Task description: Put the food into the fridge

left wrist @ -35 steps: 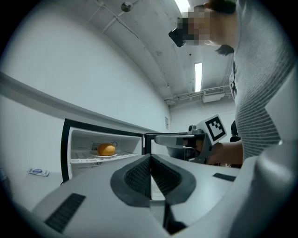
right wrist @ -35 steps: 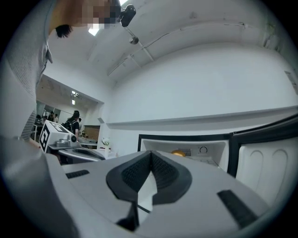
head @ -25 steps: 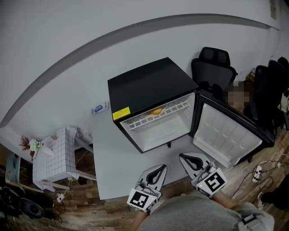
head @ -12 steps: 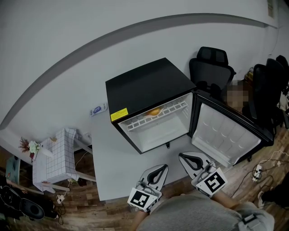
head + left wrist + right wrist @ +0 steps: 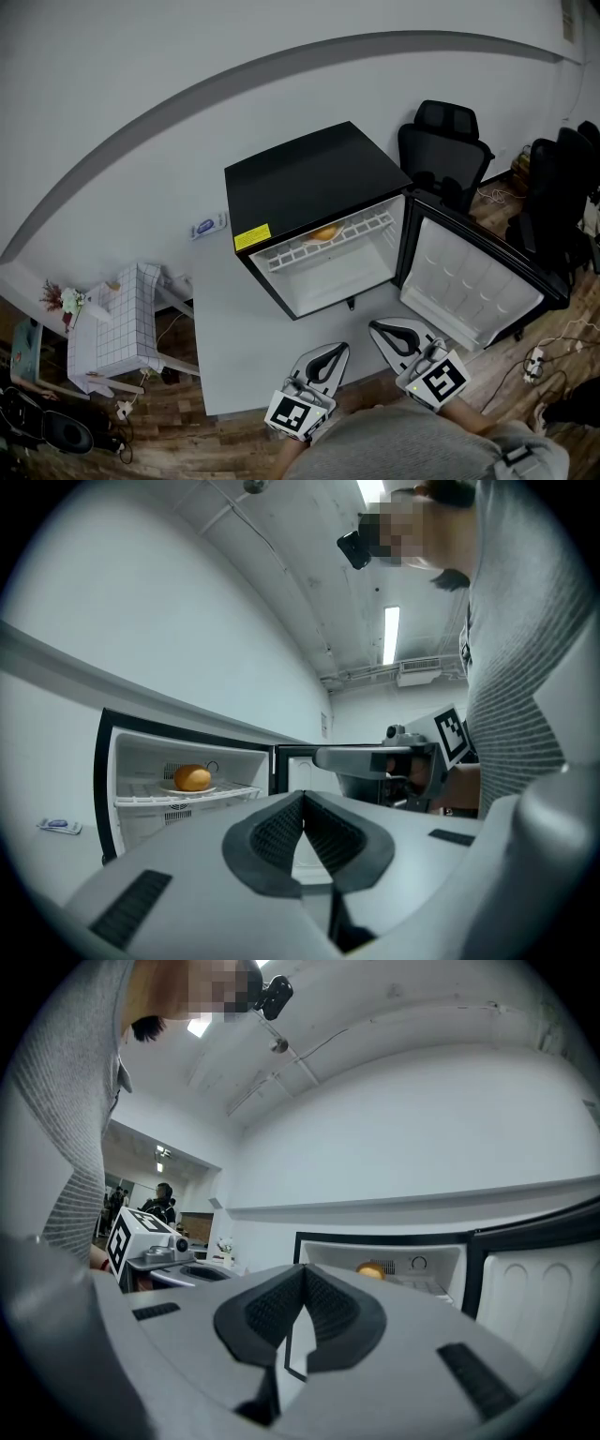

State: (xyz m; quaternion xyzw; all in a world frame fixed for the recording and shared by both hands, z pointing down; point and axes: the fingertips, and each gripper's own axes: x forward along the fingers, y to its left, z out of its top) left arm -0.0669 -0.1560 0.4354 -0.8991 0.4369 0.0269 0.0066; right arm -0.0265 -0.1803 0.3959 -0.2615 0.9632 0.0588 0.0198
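Left gripper view, food crosswise on shelf

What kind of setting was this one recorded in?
Probably an office or lab room, not a home kitchen: a black mini fridge sits open on a grey table, black office chairs stand beside it, and strip lights run overhead.

From my end, the fridge has a smooth black casing with a dull sheen. Its inner lining looks like smooth white plastic, crossed by a white wire shelf. It stands on a matt pale grey table over a wood-plank floor. The left gripper and right gripper look like matt grey plastic, with dark, finely ribbed pads.
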